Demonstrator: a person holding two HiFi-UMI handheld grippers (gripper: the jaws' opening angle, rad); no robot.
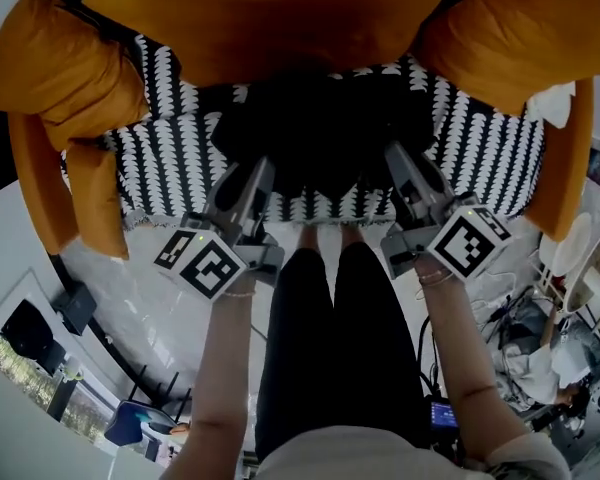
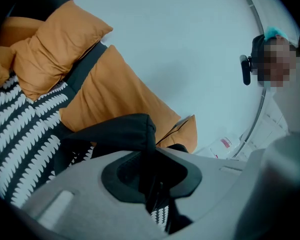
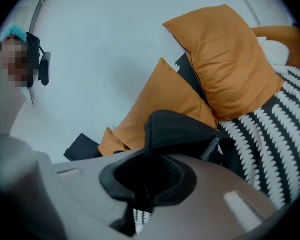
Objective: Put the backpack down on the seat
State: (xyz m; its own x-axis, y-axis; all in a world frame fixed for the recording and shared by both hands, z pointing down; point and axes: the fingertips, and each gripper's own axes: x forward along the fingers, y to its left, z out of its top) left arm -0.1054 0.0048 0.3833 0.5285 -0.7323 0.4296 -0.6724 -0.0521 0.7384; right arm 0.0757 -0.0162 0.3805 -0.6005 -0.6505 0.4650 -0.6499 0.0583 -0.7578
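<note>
Left gripper (image 1: 254, 174) and right gripper (image 1: 404, 164) clamp backpack (image 1: 320, 128) over seat (image 1: 170, 158)

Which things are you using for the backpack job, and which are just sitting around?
For the job:
- backpack, clamped in the left gripper and the right gripper
- black-and-white seat

Just lying about:
- orange cushions
- dark box at the left
- clutter at the right
</note>
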